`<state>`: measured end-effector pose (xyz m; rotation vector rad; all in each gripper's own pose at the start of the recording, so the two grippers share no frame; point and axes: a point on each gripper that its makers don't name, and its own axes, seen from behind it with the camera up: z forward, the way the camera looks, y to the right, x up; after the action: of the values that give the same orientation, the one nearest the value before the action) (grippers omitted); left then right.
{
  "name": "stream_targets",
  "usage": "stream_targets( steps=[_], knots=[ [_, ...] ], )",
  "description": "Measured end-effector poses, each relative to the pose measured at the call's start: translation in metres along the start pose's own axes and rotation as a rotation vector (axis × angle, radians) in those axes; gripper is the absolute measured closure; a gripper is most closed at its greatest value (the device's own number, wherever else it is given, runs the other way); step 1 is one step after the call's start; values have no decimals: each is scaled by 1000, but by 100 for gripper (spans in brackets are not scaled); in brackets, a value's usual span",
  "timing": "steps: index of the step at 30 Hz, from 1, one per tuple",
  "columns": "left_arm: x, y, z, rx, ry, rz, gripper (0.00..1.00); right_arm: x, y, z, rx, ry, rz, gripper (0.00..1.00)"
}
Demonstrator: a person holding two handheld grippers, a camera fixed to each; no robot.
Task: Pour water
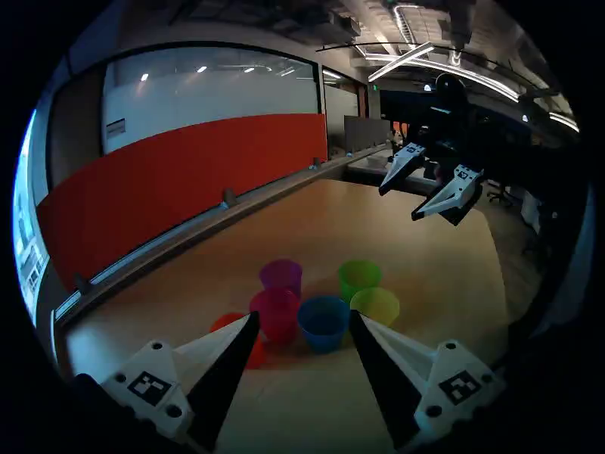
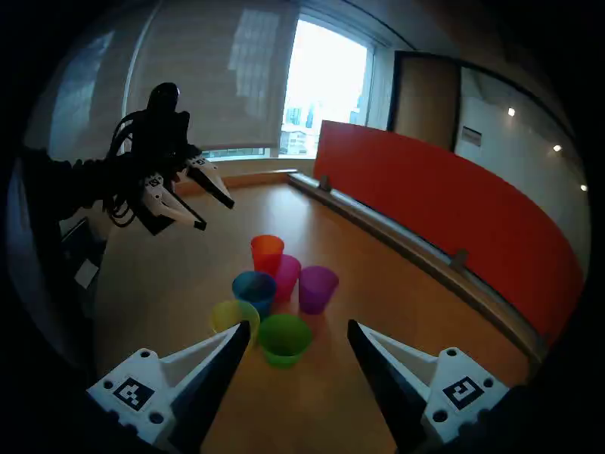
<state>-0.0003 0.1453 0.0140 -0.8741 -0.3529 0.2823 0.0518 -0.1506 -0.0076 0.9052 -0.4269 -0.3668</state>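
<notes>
Cups (image 1: 324, 324) | 6, assorted colours | upright, tight cluster | wood tbl (image 1: 423, 242)

The left gripper view looks from just behind the left gripper (image 1: 303, 314), low over the table (image 1: 423, 250), facing forward and slightly down. The 6 cups (image 1: 324, 324) sit near, just past its fingertips. The red partition (image 1: 189, 174) runs along the left, and the right gripper (image 1: 398, 206) hangs far off to the right. The right gripper view faces the cups from the opposite side, equally near, with the partition on its right and a window (image 2: 325, 91) far behind. Both views share the cups, table and partition.
</notes>
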Motion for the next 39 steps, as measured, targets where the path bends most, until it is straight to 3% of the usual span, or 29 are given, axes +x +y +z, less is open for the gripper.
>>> stream_targets(
  steps=[17, 39],
  knots=[
    [-40, 14, 36, -72, -99, 28, 13, -42, -3, 36, 45, -64, 9, 0],
    [-71, 17, 73, -118, -163, 22, 13, -75, -12, 70, 94, -117, 17, 0]
  ],
)
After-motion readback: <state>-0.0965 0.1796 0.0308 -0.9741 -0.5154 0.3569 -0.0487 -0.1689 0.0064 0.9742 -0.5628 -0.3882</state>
